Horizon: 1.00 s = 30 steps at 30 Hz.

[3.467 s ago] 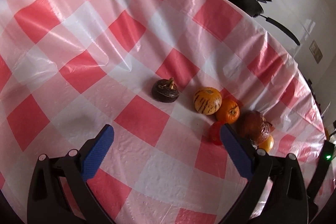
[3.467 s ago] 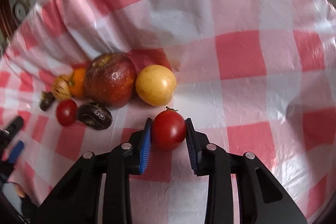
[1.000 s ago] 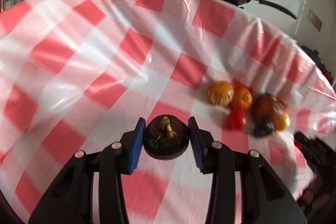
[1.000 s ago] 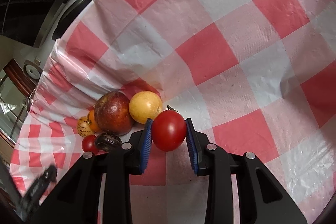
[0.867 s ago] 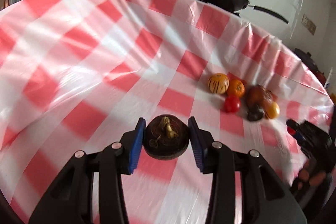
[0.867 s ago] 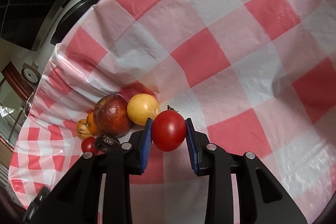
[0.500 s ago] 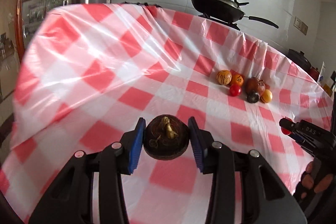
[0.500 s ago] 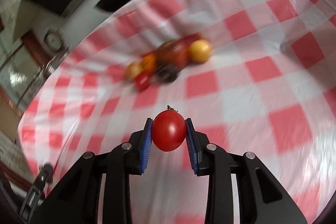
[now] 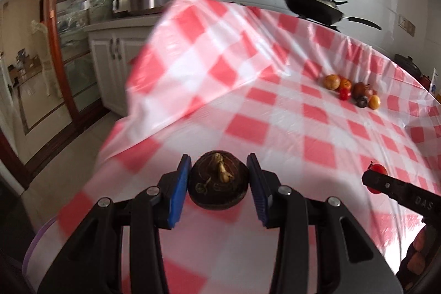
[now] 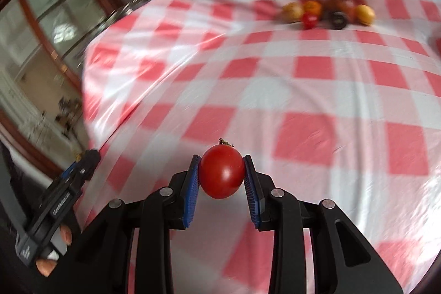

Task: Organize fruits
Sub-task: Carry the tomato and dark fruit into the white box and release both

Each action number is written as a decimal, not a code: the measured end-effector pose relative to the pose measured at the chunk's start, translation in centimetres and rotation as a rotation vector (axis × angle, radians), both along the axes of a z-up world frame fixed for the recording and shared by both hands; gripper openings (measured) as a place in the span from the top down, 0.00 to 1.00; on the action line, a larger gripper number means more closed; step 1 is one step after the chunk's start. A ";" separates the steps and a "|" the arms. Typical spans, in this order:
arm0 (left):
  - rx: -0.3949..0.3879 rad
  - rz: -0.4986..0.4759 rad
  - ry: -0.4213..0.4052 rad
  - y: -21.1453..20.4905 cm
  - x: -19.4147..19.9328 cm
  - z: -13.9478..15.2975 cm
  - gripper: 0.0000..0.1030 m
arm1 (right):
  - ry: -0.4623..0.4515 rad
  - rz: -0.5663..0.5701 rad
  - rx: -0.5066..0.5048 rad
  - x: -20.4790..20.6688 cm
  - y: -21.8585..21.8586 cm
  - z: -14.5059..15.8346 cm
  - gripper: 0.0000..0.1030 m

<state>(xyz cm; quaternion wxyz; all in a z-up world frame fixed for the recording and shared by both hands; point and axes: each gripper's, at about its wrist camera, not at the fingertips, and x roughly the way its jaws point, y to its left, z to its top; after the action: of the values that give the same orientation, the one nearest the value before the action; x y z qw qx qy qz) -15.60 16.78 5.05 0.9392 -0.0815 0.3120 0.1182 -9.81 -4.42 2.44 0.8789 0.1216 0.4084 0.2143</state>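
Each tool is loaded: the left tool [image 9: 219,190] is clamped on a dark brown, round, flattened fruit with a dried tan stem [image 9: 217,185], and the right tool [image 10: 220,181] pinches a glossy red round tomato [image 10: 222,171]. Both hang above the near edge of the desk, which is draped in a red-and-white checked plastic cloth [image 9: 317,123]. The remaining cluster of small orange, red, dark and yellow fruits [image 9: 354,94] lies far ahead toward the far right corner, well apart from both tools. No container is clearly visible, so I cannot tell where the two held fruits should go.
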 end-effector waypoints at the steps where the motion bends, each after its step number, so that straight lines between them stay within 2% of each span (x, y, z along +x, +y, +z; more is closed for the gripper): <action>1: 0.002 0.009 0.003 0.5 -0.6 -0.1 0.59 | -0.008 0.034 -0.011 -0.8 1.1 0.1 0.69; 15: 0.045 0.135 0.016 6.7 -9.9 -0.9 0.59 | -0.130 0.417 -0.147 -10.1 12.3 0.6 0.69; 22: 0.021 0.259 0.012 11.0 -15.7 -1.8 0.59 | -0.188 0.698 -0.187 -15.4 17.7 -0.4 0.69; 26: -0.036 0.334 0.077 13.8 -17.7 -4.4 0.59 | -0.199 0.856 -0.224 -18.3 20.4 -1.6 0.69; 30: -0.061 0.395 0.170 15.3 -18.0 -7.8 0.59 | -0.159 0.984 -0.302 -20.5 23.1 -4.3 0.69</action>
<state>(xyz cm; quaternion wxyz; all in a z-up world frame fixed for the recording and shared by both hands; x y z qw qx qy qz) -33.65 32.11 -2.73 0.8651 -0.1592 0.3716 0.2970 -30.29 18.68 -1.88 0.7101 -0.2299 0.3756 0.5494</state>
